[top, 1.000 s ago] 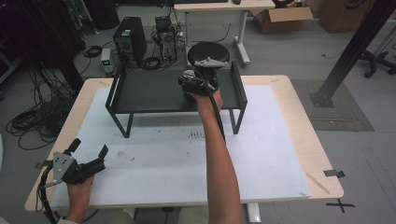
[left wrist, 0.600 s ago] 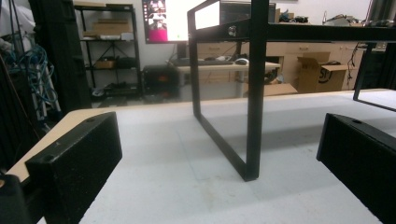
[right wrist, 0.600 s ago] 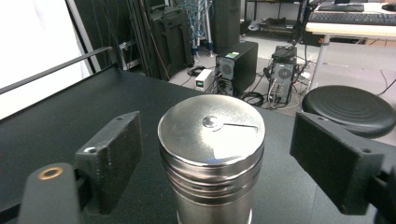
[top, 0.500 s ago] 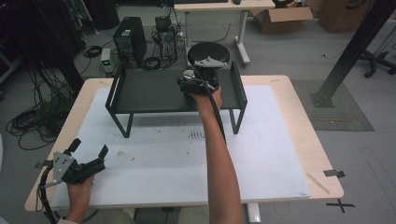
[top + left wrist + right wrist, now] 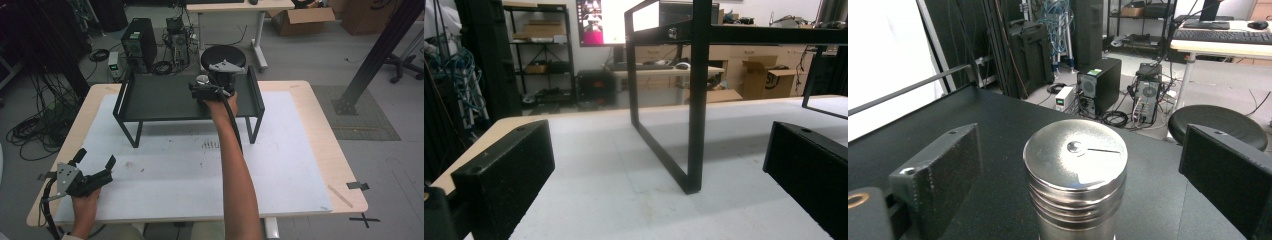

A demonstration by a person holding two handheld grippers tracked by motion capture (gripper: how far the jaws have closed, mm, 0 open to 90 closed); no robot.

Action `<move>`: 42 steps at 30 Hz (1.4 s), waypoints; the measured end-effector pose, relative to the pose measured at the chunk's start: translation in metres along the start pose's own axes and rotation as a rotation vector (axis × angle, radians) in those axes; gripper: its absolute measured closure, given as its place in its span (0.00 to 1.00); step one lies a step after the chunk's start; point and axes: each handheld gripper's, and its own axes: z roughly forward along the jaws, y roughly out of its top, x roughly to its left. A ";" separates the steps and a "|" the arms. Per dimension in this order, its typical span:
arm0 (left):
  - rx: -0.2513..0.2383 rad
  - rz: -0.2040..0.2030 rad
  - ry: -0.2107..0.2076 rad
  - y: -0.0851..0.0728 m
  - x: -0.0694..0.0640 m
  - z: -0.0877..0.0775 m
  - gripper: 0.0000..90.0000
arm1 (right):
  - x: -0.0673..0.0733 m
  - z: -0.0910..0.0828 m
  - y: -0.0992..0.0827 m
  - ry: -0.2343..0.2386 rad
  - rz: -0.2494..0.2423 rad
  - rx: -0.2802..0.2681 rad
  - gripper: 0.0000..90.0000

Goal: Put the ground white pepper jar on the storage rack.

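The table [image 5: 320,150], wearing a white mat [image 5: 175,170], carried a black raised tray stand [image 5: 165,97] at its far side, long side running left to right across the high view. On the stand's deck, toward its far right edge, stood a steel canister [image 5: 1075,180], upright, long axis vertical, flat lid facing up. It was shiny and cylindrical, ribbed just under the lid, with a small knob at the lid's centre and a thin line running out from it. The right gripper [image 5: 210,89] reached over the stand, jaws spread wide with the canister between them, neither jaw touching it. Down at the near left corner, the left gripper [image 5: 95,162] sat low over the mat, jaws wide apart, holding nothing, looking at the stand's leg [image 5: 696,110].
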 end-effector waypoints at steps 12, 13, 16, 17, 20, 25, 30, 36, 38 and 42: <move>-0.001 0.000 0.000 0.000 0.000 0.000 0.00 | -0.002 -0.015 0.005 -0.005 -0.007 -0.031 0.00; -0.002 -0.001 0.000 0.000 0.000 0.000 0.00 | -0.002 -0.016 0.005 -0.006 -0.007 -0.032 0.00; -0.002 -0.001 0.000 0.000 0.000 0.000 0.00 | -0.002 -0.019 0.006 -0.004 -0.018 -0.032 0.00; -0.003 -0.001 0.000 0.000 0.000 0.000 0.00 | -0.002 -0.020 0.006 -0.004 -0.023 -0.033 0.00; -0.002 -0.001 -0.001 0.000 0.000 0.000 0.00 | -0.002 -0.023 0.007 -0.002 -0.029 -0.035 0.00; -0.002 -0.001 -0.001 0.000 0.000 0.000 0.00 | -0.004 -0.030 0.008 0.000 -0.032 -0.047 0.00; -0.001 0.000 -0.001 0.000 0.000 0.000 0.00 | -0.004 -0.035 0.009 0.000 -0.037 -0.051 0.00; -0.002 -0.003 0.000 0.000 0.000 0.000 0.00 | -0.003 -0.043 0.011 0.003 -0.049 -0.059 0.00; -0.002 -0.002 0.000 0.000 0.000 0.000 0.00 | -0.003 -0.046 0.011 0.004 -0.054 -0.061 0.00; -0.001 -0.003 0.000 0.000 0.000 0.000 0.00 | -0.002 -0.052 0.012 0.004 -0.063 -0.071 0.00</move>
